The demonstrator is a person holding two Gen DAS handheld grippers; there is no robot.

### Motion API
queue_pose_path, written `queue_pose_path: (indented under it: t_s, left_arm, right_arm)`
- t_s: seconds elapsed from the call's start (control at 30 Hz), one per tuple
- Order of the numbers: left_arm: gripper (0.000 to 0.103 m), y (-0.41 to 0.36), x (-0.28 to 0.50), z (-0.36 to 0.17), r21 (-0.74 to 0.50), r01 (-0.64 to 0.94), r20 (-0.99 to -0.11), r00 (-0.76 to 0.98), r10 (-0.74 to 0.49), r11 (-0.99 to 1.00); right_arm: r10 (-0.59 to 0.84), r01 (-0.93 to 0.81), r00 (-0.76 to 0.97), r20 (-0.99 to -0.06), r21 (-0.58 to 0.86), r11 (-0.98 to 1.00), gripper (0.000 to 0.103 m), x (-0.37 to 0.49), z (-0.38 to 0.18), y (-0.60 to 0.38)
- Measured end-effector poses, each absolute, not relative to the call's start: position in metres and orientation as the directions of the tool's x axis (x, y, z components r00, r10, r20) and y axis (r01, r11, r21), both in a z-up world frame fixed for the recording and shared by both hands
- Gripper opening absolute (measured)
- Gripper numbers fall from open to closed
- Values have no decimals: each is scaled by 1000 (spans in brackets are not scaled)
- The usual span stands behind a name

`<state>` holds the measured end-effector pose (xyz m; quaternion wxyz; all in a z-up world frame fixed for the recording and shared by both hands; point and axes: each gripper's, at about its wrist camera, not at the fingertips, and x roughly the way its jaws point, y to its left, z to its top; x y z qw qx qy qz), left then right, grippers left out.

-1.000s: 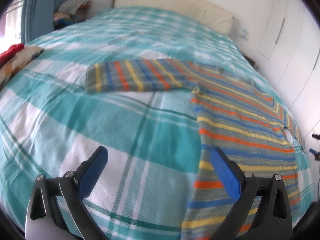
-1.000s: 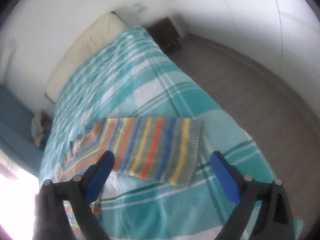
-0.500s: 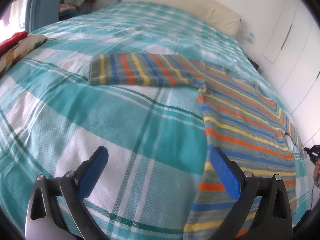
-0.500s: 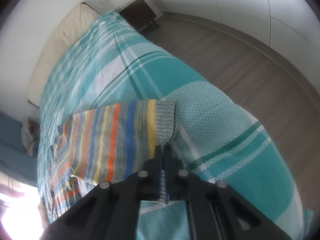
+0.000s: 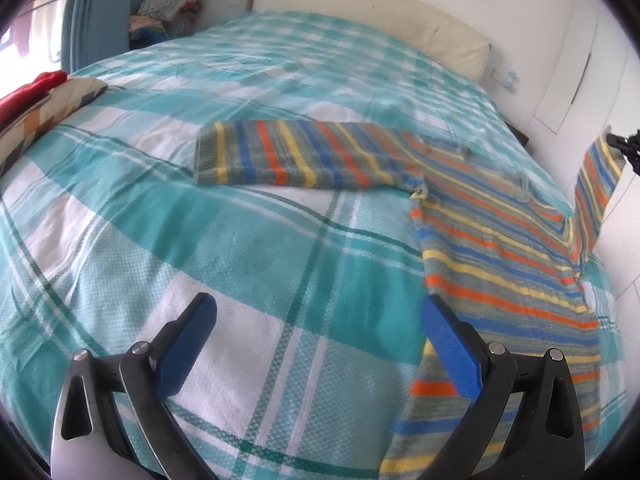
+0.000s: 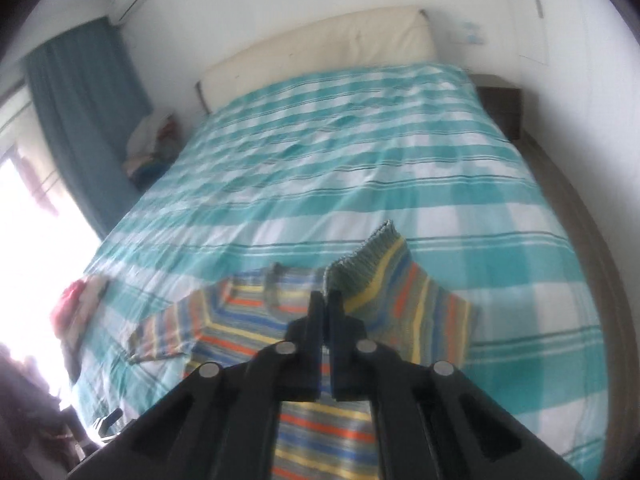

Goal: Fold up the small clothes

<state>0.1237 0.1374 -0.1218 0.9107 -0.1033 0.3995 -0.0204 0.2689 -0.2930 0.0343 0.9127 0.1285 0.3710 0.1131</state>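
Note:
A small striped knit sweater [image 5: 500, 264] in grey, orange, blue and yellow lies flat on the teal plaid bedspread [image 5: 240, 240]. Its left sleeve [image 5: 296, 160] stretches out across the bed. My left gripper [image 5: 320, 336] is open and empty, low over the bedspread beside the sweater's hem. My right gripper [image 6: 326, 300] is shut on the cuff of the right sleeve [image 6: 372, 264] and holds it lifted above the sweater's body [image 6: 256, 320]. The lifted sleeve [image 5: 596, 184] and the right gripper's tip [image 5: 624, 146] show at the right edge of the left wrist view.
A cream headboard cushion [image 6: 320, 44] lies at the bed's far end. A patterned pillow with a red cloth [image 5: 36, 104] sits at the bed's left side. A pile of clothes [image 5: 168, 12] stands by the blue curtain [image 6: 80, 100]. Wooden floor [image 6: 592, 208] borders the right side.
My right gripper closed on the right sleeve's cuff, lifted it off the bed and swung it over the sweater. My left gripper stayed open and drifted slightly.

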Motion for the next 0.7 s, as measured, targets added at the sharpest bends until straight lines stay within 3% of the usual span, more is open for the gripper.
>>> queue_pose_path:
  t_s: [0.07,0.1,0.13,0.3,0.53,0.7]
  left_arm:
    - [102,140,125,-123,-210,-54,-730,673,-120,976]
    - [102,142,126,-124,-216,-60,-733,669,-121,974]
    - [102,143,127,-124,-223,-65,-735,667,-123,973]
    - [102,145,128,-123,-241,-71,-737,662,-135,968]
    - [102,130,123,-120,-165,-52,-731,677,-87,985]
    - [102,122,119,-118,-104,-38,-720,692,-49,994]
  right_arm:
    - [423,-169,626,-656,415,894,17,292,19,-265]
    - [461,-175,602,-652,455,873,42,299,9,-256]
    - [483,-183,600,-638,478,859,61,300,5,-249]
    - [483,-182,605,-633,480,858,63,283,-8,-241]
    - [304,-133,600,-740,282,950,64,225,-60,-270]
    - [233,-135,609,-758,190,972,64,156,-99,-277]
